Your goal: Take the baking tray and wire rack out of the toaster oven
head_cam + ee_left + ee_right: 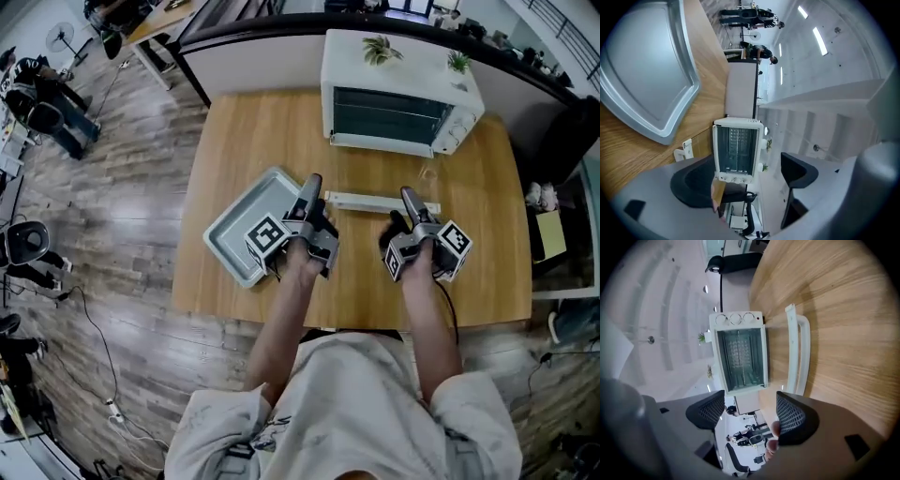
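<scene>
The grey baking tray [246, 228] lies on the wooden table at the left, outside the white toaster oven [398, 94]. The oven's glass door is folded down flat, its white handle [380, 202] nearest me. Thin bars of what looks like the wire rack [739, 357] show inside the oven cavity. My left gripper [312, 185] hovers at the tray's right edge, open and holding nothing; the tray [642, 70] fills the upper left of the left gripper view. My right gripper [409, 197] is open and holds nothing, just short of the door handle [799, 352], pointing at the oven [740, 352].
Two small potted plants [380, 47] stand on top of the oven. A dark partition runs behind the table [225, 131]. A side shelf with small items [548, 230] sits past the table's right edge. Chairs and cables lie on the floor to the left.
</scene>
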The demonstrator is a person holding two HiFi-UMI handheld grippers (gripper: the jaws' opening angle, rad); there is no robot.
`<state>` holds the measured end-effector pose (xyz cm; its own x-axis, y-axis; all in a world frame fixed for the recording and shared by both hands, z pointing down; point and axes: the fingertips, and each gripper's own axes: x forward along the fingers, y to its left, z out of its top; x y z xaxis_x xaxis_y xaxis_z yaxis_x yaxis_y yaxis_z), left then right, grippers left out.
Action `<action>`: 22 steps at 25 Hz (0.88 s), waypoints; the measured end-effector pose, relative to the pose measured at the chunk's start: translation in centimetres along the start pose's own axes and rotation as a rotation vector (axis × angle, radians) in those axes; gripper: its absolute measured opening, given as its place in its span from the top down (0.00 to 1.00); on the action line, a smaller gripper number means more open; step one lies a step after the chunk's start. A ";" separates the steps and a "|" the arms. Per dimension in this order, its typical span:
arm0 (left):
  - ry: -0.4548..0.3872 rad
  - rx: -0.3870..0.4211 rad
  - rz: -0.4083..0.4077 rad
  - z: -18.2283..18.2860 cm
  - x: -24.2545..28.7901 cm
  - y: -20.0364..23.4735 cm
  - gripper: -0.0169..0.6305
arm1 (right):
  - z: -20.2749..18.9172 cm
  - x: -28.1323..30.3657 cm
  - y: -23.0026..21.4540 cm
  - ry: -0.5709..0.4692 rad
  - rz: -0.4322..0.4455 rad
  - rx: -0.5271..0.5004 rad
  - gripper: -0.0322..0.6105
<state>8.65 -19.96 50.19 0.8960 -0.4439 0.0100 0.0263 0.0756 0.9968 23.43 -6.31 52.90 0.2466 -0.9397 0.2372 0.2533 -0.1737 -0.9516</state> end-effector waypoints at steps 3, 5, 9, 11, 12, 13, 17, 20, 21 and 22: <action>0.044 0.005 0.020 -1.6 1.6 0.6 0.26 | 1.8 -0.9 0.6 -0.047 0.021 -0.031 0.40; 0.064 0.006 0.032 -2.4 2.7 1.0 0.26 | 2.8 -1.0 1.0 -0.064 0.031 -0.047 0.40; 0.088 0.023 0.045 -3.4 4.9 1.4 0.26 | 5.0 -0.6 1.9 -0.098 0.061 -0.072 0.40; 0.089 0.027 0.047 -3.3 6.3 1.5 0.26 | 6.1 0.3 2.5 -0.109 0.081 -0.068 0.40; 0.087 0.027 0.048 -3.2 7.0 1.5 0.27 | 6.7 0.9 2.8 -0.115 0.089 -0.067 0.41; 0.085 0.028 0.047 -3.0 7.8 1.5 0.27 | 7.3 1.5 3.1 -0.121 0.096 -0.068 0.41; 0.060 0.025 0.042 -1.8 11.4 1.8 0.27 | 9.9 4.8 4.1 -0.141 0.106 -0.086 0.42; 0.021 0.036 0.062 -0.6 14.0 2.5 0.34 | 11.8 7.4 4.5 -0.152 0.108 -0.087 0.42; 0.014 0.049 0.070 -0.2 14.9 2.8 0.35 | 12.4 8.2 4.5 -0.159 0.103 -0.086 0.43; 0.013 0.063 0.076 0.1 15.8 3.0 0.35 | 13.1 9.0 4.5 -0.167 0.097 -0.089 0.43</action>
<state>22.86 -26.89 53.40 0.8999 -0.4277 0.0854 -0.0698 0.0521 0.9962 39.06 -11.72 53.28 0.4189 -0.8928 0.1656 0.1391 -0.1170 -0.9833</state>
